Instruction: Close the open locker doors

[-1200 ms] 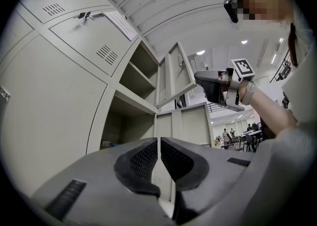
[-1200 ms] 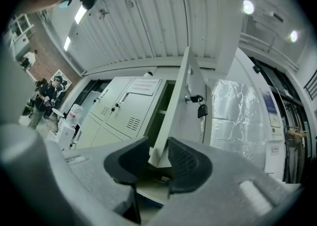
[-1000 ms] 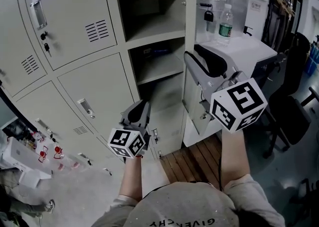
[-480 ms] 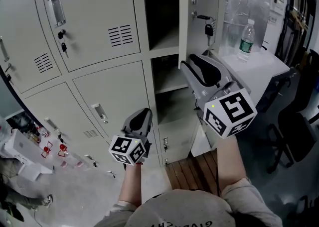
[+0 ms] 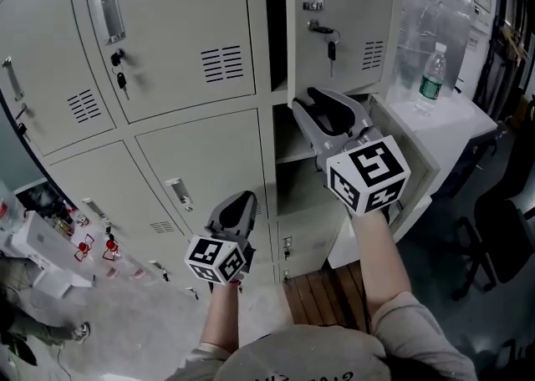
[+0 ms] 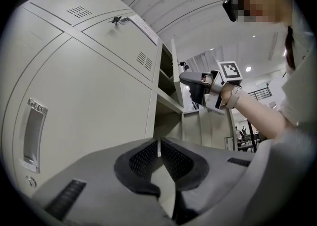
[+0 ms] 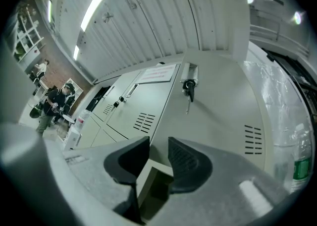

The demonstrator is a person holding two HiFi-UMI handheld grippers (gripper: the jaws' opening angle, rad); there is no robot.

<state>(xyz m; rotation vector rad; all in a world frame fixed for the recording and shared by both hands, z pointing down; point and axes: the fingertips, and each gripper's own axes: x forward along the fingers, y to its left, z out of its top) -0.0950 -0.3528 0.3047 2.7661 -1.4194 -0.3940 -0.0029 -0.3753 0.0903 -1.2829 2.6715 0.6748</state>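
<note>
Nearest me, the left gripper (image 5: 236, 202) hangs low in front of the closed lower-left lockers. Its jaws are together with nothing between them, and it plays no part yet. Higher up and further in, the right gripper (image 5: 322, 106) has swung across towards the locker bank. Its jaws stand apart and clamp nothing; only the cabinet edge and the dark opening show through the gap. Its tips sit just beneath the upper door (image 5: 351, 28), and I cannot tell whether they touch it.

That door is what has changed. A second ago it stood edge-on and wide open; now its face, with the key (image 5: 332, 47) hanging in the lock, is turned almost flush. A dark slit remains along its left edge, so I judge it not yet latched and in need of a last push.

Below it the middle compartment (image 5: 288, 133) still gapes, and its door (image 5: 410, 179) stands out to the right behind my forearm. That door comes next.
</note>
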